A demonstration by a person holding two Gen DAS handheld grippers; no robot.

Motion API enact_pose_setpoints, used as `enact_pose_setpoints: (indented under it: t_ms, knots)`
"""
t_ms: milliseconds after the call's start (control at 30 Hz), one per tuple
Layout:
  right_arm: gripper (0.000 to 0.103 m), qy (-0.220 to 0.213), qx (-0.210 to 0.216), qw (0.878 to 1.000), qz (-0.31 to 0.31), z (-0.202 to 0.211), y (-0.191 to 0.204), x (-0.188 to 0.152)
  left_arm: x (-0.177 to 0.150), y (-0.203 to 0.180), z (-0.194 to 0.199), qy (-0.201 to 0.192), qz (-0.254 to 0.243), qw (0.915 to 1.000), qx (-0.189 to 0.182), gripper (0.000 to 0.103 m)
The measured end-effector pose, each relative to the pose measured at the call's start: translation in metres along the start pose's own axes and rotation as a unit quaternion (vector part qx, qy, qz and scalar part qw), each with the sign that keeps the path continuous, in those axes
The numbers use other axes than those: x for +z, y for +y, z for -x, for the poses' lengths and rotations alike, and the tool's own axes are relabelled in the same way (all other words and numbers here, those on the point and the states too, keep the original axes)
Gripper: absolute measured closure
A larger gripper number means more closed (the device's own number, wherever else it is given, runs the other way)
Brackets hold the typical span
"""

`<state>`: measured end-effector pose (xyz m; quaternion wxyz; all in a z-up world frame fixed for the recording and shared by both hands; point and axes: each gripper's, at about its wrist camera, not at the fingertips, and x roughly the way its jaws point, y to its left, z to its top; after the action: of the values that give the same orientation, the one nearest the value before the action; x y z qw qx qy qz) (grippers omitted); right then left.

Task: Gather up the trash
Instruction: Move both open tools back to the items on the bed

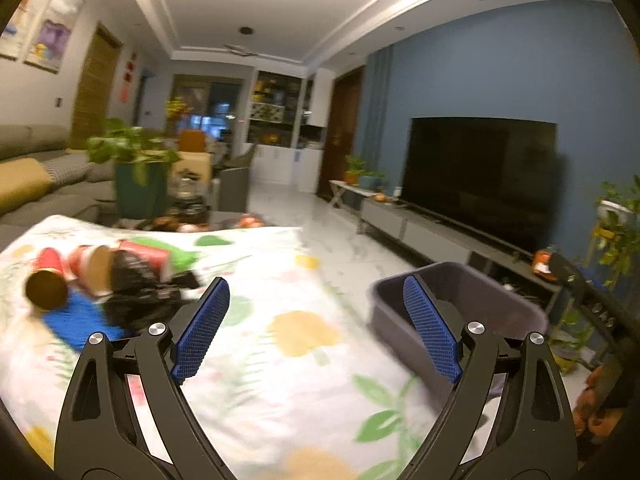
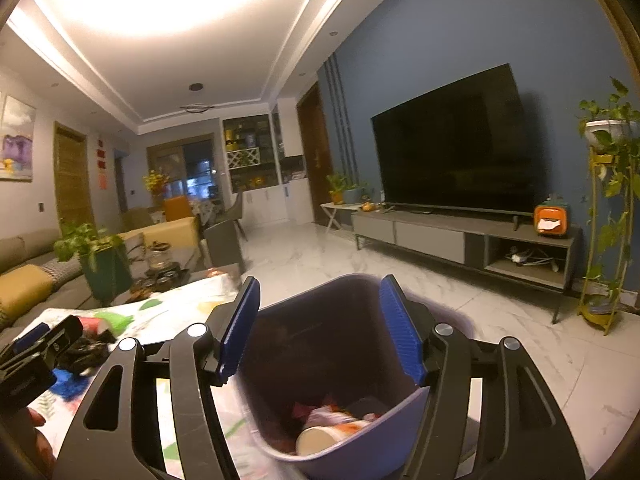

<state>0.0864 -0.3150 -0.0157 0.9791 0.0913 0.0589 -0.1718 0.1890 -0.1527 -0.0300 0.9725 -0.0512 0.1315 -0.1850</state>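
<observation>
Left claw spread wide, nothing between its blue pads; it hangs above the floral-cloth surface, pointed toward the gap between the trash pile and the bin. Right claw also wide open and empty, poised directly over the mouth of the grey-purple waste bin.

Bin stands on the floor just beside the surface's edge; from the left wrist view its rim shows to the right of the cloth. Inside it: a paper cup on its side and some crumpled wrappers, blurred.

Still to collect, at the left of the cloth: paper cups lying on their sides with red and white print, a crumpled black bag or wrapper, and a blue flat piece partly under them. The heap is motion-blurred; an exact count is not possible.

Judgement: mid-task, between a drop and the next pick. The right claw's empty spread over the bin suggests a release just there. The next move likely falls to the left claw: swing left, come down on one cup or the black wrapper, close across its narrow side, then carry it right over the bin rim. Cups may roll when nudged.
</observation>
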Motion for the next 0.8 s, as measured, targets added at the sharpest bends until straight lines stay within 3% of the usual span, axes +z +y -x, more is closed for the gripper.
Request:
enact_pose_setpoints:
  t_ms: [233,467,800]
  knots:
    - [0.041,0.016,0.054,0.998,0.025,0.005,0.05,-0.012,-0.007,0.063,0.027,-0.002,0.016,0.9971,0.074,0.016]
    - [0.041,0.034,0.111,0.992,0.052,0.005,0.111,-0.028,-0.013,0.127,0.052,-0.002,0.036,0.9871,0.156,0.016]
    - [0.041,0.06,0.186,0.976,0.091,-0.003,0.206,-0.056,-0.012,0.196,0.08,-0.014,0.075,0.973,0.218,0.016]
